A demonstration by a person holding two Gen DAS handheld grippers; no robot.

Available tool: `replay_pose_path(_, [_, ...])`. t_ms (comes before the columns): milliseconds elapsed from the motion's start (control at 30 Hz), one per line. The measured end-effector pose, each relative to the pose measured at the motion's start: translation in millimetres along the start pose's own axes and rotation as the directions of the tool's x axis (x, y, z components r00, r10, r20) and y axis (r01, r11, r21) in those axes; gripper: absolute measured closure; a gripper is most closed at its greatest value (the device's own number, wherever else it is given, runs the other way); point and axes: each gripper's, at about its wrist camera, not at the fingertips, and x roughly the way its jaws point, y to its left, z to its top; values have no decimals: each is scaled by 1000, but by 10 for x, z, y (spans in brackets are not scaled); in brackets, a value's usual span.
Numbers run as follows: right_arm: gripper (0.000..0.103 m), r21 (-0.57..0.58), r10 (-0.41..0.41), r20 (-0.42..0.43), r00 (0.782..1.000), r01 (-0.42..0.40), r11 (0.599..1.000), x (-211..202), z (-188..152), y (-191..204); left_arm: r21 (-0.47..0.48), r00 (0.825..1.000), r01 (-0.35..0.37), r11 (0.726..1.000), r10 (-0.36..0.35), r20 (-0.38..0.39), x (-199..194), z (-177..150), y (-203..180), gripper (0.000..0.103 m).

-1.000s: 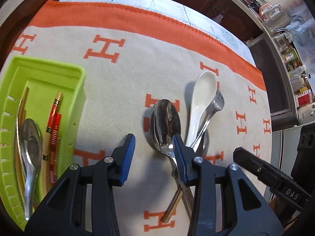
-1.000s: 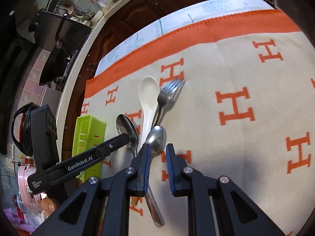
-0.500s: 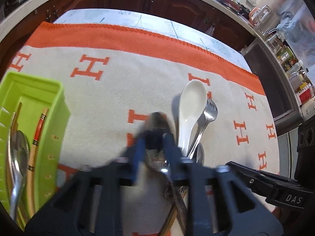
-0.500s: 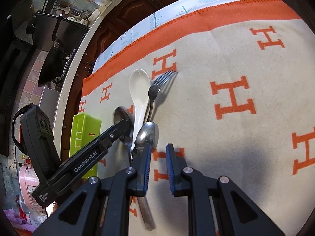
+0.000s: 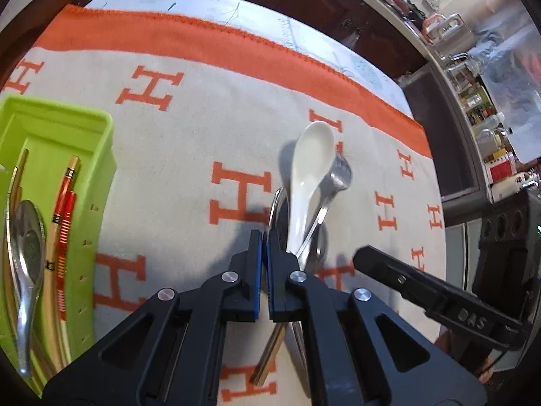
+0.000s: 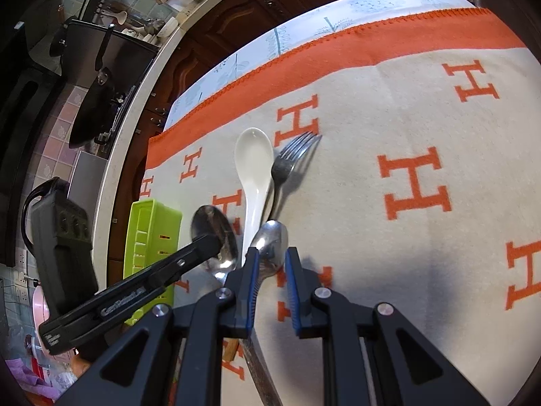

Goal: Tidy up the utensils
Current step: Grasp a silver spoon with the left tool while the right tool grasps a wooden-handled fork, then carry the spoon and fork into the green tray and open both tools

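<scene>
On the H-patterned cloth lie a white ceramic spoon (image 5: 312, 155) (image 6: 254, 159), a steel fork (image 5: 339, 176) (image 6: 287, 165) and a small steel spoon (image 6: 274, 240). A large steel spoon (image 5: 278, 203) (image 6: 213, 233) is tipped on its edge, and my left gripper (image 5: 264, 238) (image 6: 207, 245) is shut on its neck. My right gripper (image 6: 271, 262) (image 5: 367, 258) stands narrowly open over the small spoon's neck, with the bowl showing between its jaws. The green tray (image 5: 101, 169) (image 6: 152, 223) at the left holds a steel spoon (image 5: 25, 237) and red-and-gold chopsticks (image 5: 62, 213).
The cloth's orange border (image 5: 236, 37) runs along the far table edge, with dark cabinets beyond. A counter with jars and appliances (image 5: 480, 101) stands at the right. Bare cloth (image 6: 422, 203) stretches to the right of the utensils.
My left gripper moved forward and shut on the large spoon, which now stands on its edge. The right gripper kept its narrow gap and stayed over the small spoon.
</scene>
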Motion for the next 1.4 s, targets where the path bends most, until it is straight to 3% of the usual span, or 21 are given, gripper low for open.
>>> replay_pose_path(267, [87,6,-26,36,999,26,1000,9,114,90,32,999,28,999,-29,30,-501,-63,-28,103])
replay_pose_path(700, [87,23,-92,64,994,91,996,248,279,142,45,987,28,999,-35,160,-1666,-165,298,103])
replay_pose_path(900, [87,28,-132,60,990,130,991,387,314,146,40,982,-54,998,46,183,-2217,-258,615,103])
replay_pose_path(1133, [87,28,-146,84,986,144,989,444,326,193,40,963,-191,981,180,199,-2673,-239,957,103])
replay_pose_path(1267, [88,21,-158,97,983,157,987,453,322,215,86,946,-288,954,269,184,-2706,-186,1027,103])
replay_pose_path(1400, [97,11,-182,110,977,182,983,457,309,220,144,933,-349,926,327,153,-2531,-138,1006,103])
